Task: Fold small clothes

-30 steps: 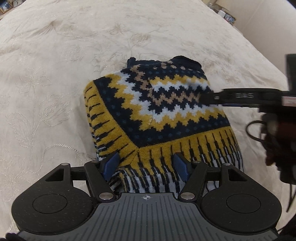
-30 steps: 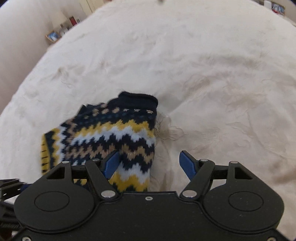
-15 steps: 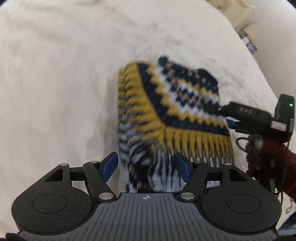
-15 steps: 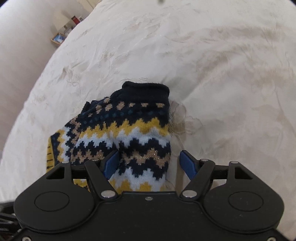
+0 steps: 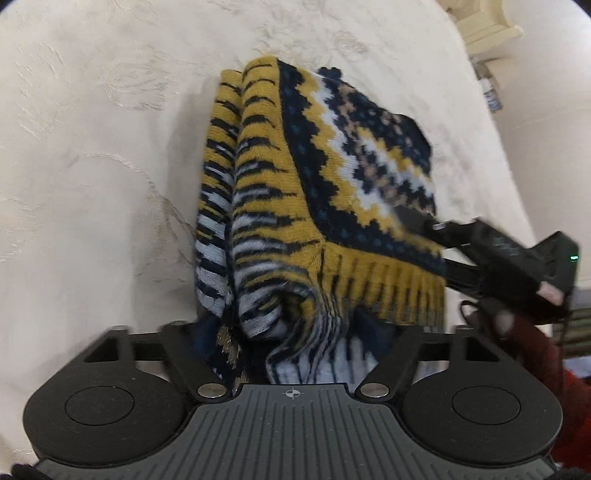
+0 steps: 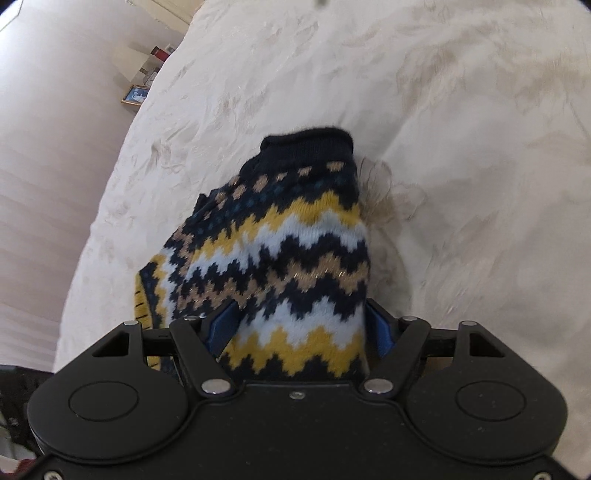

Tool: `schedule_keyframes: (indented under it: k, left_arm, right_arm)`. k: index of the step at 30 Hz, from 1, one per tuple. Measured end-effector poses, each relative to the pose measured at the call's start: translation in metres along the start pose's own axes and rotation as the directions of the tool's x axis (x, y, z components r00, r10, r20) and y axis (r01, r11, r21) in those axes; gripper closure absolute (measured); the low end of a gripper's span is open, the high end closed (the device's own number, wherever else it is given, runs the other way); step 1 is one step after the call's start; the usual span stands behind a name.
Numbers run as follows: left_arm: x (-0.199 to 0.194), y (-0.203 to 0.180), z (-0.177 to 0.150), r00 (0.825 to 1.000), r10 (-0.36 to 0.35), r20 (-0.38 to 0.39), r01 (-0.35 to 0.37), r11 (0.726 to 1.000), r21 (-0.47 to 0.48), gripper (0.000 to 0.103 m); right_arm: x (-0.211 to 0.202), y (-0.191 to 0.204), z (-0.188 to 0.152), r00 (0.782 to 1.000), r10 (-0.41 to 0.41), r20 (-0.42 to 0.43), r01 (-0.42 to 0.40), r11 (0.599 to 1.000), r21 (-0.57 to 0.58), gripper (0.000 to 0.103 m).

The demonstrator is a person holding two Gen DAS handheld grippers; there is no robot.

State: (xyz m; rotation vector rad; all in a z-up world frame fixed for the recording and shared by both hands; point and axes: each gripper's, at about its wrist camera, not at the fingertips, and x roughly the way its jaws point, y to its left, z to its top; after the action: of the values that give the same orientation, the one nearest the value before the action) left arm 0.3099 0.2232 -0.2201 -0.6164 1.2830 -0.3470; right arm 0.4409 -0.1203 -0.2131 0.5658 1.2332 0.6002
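Note:
A small knitted sweater (image 5: pixel 314 206), navy with yellow, white and tan zigzags, lies folded into a thick bundle on a cream bedspread (image 5: pixel 92 147). My left gripper (image 5: pixel 295 343) is closing on the striped hem end. The fabric bunches between its fingers and hides the pads. My right gripper (image 6: pixel 301 325) is closing on the sweater (image 6: pixel 295 258) at the zigzag end, and its blue pads (image 6: pixel 221 325) press both sides. The navy collar points away from it. In the left wrist view the right gripper (image 5: pixel 439 243) reaches onto the sweater's right edge.
The embroidered bedspread (image 6: pixel 461 147) extends on all sides of the sweater. A hand in a dark red glove (image 5: pixel 517 332) holds the right gripper. The bed edge drops to a pale floor with a framed picture (image 6: pixel 135 96) and small items. Cream furniture (image 5: pixel 484 26) stands beyond the bed.
Both grippers moved down and rolled, and their jaws narrowed around the sweater. The sweater now fills the gap between each pair of fingers and looks bunched at the left gripper.

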Motion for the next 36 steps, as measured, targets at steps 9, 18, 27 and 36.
schedule_keyframes:
  k: [9, 18, 27, 36]
  left_arm:
    - [-0.016, 0.000, -0.022, 0.996, -0.092, -0.013, 0.092, 0.996, -0.004, 0.056]
    - [-0.024, -0.033, -0.082, 0.988, -0.152, -0.038, 0.153, 0.988, 0.023, 0.055]
    - [-0.028, -0.051, -0.171, 0.988, -0.132, -0.076, 0.132, 0.991, 0.001, 0.055]
    - [-0.030, -0.014, -0.221, 0.978, 0.201, 0.049, -0.198, 0.978, -0.062, 0.043]
  right_arm:
    - [-0.019, 0.021, 0.000, 1.000, -0.027, -0.011, 0.027, 0.999, -0.033, 0.054]
    - [-0.054, 0.028, -0.029, 0.998, -0.026, -0.062, 0.023, 0.999, -0.048, 0.054]
    - [-0.097, 0.018, -0.058, 0.988, 0.001, -0.157, -0.013, 0.997, -0.075, 0.054]
    - [-0.118, -0.005, -0.067, 0.984, -0.161, -0.072, 0.151, 0.980, -0.126, 0.043]
